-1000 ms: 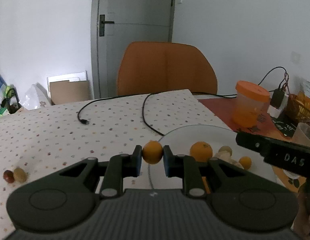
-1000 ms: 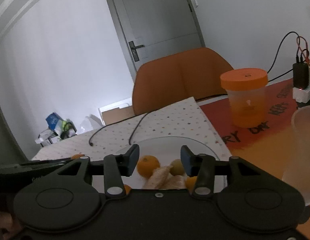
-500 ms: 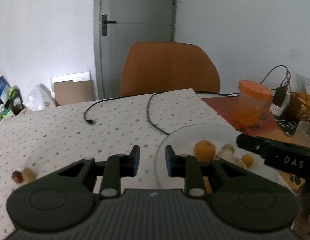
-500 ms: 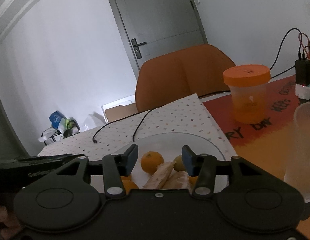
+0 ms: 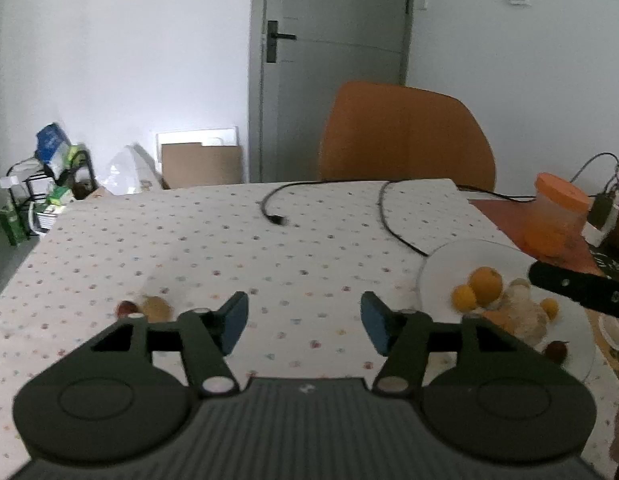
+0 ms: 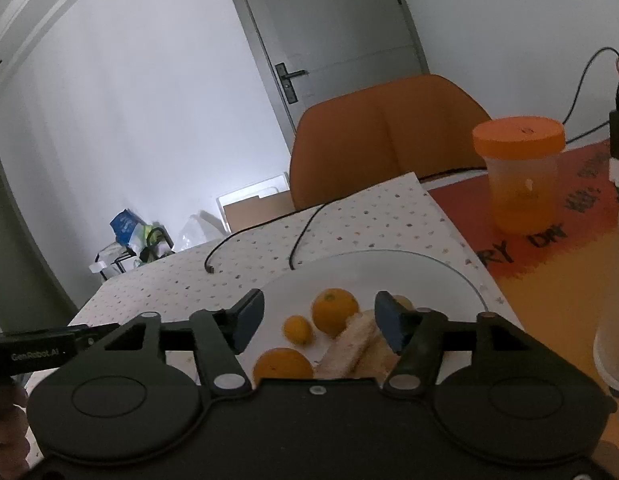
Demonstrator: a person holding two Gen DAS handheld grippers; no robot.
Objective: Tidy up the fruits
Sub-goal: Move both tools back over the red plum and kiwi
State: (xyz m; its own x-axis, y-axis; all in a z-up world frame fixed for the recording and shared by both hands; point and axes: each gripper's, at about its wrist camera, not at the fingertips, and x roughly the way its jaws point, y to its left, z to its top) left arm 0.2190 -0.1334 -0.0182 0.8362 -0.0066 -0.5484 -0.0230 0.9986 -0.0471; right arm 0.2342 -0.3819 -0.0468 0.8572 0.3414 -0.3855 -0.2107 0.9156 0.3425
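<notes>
Dotted cloth covered bench point(image 5: 269, 240); round oranges point(image 6: 334, 311) lay on smooth white plate point(image 6: 429, 276). Left gripper point(image 5: 304, 322) level beside plate, released; right gripper point(image 6: 319, 320) above plate, released, empty.

Oranges point(image 6: 334, 316) lie on the plate point(image 6: 429, 276) at the table's right; two small fruits point(image 5: 149, 307) lie well apart at its left
</notes>
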